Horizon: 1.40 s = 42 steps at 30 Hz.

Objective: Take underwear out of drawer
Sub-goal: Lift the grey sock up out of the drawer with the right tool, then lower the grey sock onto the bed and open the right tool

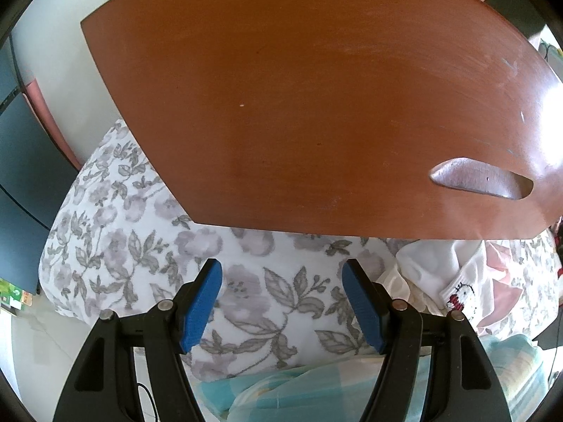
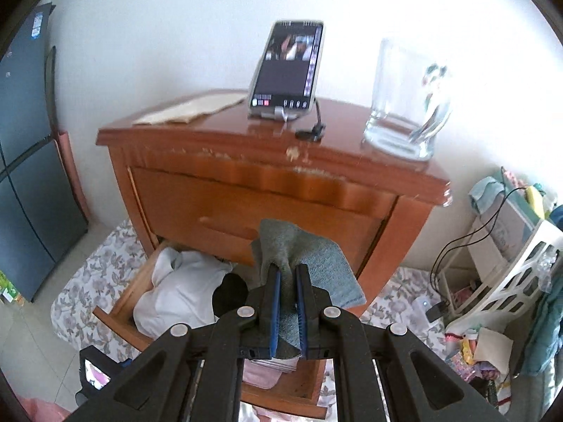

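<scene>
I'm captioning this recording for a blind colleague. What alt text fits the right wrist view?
The right gripper is clamped on a grey-green knit garment, held above an open bottom drawer of a wooden nightstand. White clothing lies in the drawer; a phone on a stand and a glass jar sit on top.

No text, label or number here is legible.

The open drawer [image 2: 119,302] is half hidden behind the gripper arms. The phone [image 2: 286,66] screen's too blurry to read.
</scene>
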### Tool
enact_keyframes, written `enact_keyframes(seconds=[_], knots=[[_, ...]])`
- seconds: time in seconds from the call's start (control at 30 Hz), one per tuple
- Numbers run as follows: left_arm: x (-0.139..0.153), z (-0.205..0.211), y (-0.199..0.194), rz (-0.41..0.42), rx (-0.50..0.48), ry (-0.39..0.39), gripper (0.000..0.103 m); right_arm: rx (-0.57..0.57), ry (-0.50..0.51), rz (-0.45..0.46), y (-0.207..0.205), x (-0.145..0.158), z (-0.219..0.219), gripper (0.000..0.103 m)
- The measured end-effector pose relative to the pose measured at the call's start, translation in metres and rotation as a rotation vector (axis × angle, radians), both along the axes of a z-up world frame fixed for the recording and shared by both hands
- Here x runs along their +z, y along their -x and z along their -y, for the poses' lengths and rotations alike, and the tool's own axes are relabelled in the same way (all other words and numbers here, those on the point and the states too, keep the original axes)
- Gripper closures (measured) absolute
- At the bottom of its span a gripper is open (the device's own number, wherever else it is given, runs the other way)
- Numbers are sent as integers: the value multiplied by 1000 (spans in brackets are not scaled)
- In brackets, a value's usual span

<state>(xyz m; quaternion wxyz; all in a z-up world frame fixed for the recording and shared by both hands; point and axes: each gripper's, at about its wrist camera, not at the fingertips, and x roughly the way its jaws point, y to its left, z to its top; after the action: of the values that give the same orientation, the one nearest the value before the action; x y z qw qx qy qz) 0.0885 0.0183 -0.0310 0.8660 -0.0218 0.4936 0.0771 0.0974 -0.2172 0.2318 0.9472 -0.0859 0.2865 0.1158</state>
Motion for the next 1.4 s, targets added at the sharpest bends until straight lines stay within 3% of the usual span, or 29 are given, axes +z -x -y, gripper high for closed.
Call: enact_keyframes(seconds=[0.6,1.07,1.4], knots=[[8,8,8,29,0,-67,31,20,-26,197,100,58,16,94],[17,15,16,67,-2,-119,31,23,-24,241,158,70,23,94],[21,18,21,91,-8,-151,31,46,-20,207,175,58,21,94]])
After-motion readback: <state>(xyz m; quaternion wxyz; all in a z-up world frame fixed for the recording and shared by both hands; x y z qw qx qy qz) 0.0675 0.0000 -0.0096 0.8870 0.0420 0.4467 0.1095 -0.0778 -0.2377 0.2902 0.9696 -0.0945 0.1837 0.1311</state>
